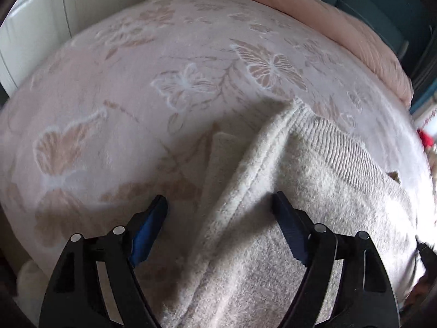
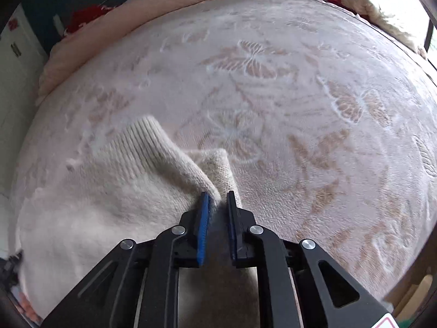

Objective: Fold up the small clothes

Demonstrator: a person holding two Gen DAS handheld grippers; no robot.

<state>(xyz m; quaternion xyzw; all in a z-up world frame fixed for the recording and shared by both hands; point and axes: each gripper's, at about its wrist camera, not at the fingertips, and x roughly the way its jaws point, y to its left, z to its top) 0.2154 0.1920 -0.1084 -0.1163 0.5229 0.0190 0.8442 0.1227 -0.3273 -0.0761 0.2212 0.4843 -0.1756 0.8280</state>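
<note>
Mid-fold: right gripper point(image 2: 217, 201) is pinching a sweater point(image 2: 109, 191) fold between its nearly closed fingers, left gripper point(image 1: 220, 205) is hovering spread over the seam ridge on the blanket point(image 1: 136, 82), apparently needing to grasp next.

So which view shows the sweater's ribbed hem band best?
The left wrist view: the ribbed hem band runs unobstructed across the cream sweater, beyond the open left gripper. The right wrist view shows only a shorter ribbed stretch, bunching toward the right gripper, which pinches the knit.
</note>
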